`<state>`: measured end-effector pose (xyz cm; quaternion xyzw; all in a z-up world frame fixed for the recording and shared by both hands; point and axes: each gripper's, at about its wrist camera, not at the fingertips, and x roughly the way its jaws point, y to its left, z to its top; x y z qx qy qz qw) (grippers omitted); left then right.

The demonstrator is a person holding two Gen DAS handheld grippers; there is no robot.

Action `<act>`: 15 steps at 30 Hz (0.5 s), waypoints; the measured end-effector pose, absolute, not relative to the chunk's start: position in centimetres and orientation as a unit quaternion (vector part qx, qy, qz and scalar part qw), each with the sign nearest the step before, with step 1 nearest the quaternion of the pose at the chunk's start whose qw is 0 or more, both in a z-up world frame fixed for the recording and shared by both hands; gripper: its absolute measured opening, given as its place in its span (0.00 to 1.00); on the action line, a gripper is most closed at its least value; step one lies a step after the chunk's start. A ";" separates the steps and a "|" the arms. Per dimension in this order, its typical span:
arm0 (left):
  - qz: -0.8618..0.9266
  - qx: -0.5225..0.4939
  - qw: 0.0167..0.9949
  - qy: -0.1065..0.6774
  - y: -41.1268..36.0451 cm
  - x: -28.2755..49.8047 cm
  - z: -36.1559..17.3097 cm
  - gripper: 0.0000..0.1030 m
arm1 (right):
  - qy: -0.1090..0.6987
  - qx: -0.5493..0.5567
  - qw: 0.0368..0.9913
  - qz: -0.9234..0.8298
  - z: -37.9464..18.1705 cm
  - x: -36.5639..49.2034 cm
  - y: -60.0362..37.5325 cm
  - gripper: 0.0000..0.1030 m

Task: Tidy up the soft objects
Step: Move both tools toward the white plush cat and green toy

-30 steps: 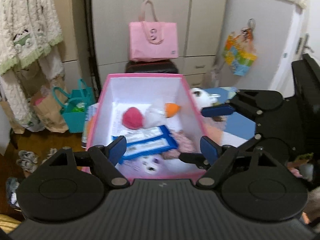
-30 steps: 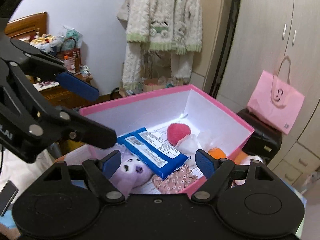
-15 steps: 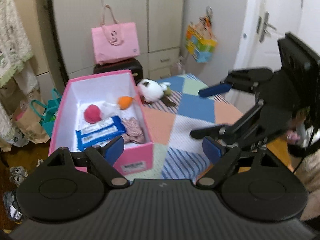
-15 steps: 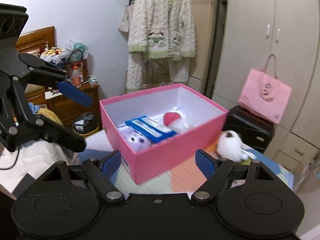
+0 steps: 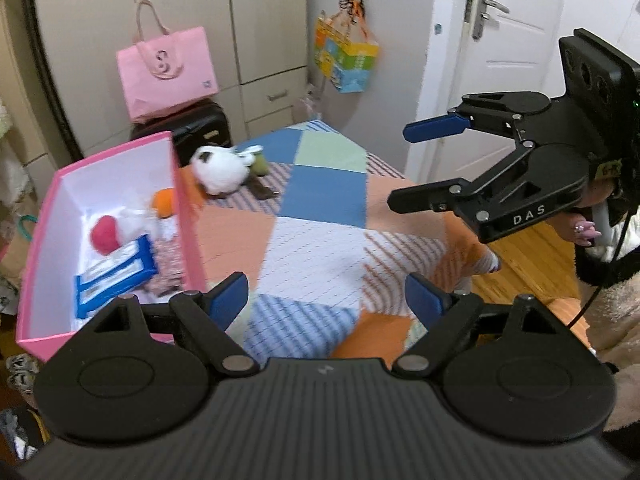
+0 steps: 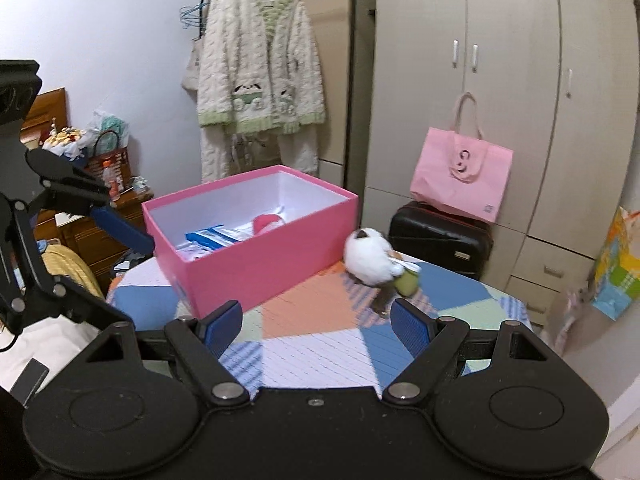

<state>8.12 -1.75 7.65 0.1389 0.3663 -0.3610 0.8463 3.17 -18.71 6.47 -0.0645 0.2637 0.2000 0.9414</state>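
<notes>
Left gripper (image 5: 326, 294): I see its jaws spread with nothing between them, over the patchwork tablecloth (image 5: 320, 240).
Right gripper (image 6: 316, 322): mine hangs wide and empty too, aimed at the table.
White plush (image 6: 370, 256): it lies on the cloth just beside the pink box (image 6: 256, 268), outside it.
Box contents: a red ball (image 5: 105, 234) and blue packet (image 5: 116, 280); the rest is blurred.
Risk: I judge a hasty pinch could snag the cloth or shove the plush off.
Pose: both tilt downward, level-handed.
</notes>
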 end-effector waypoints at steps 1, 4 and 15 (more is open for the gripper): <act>-0.363 0.137 0.845 0.368 -2.3 8.4 7.3 0.83 | 0.262 -0.065 0.942 0.200 6.1 3.3 -19.3 0.83; -0.361 0.128 0.846 0.370 -3.8 9.2 6.3 0.83 | 0.258 -0.070 0.942 0.205 5.0 4.0 -20.6 0.83; -0.305 0.080 0.874 0.371 -7.0 15.0 3.0 0.83 | 0.250 -0.099 0.939 0.214 0.3 8.5 -23.0 0.83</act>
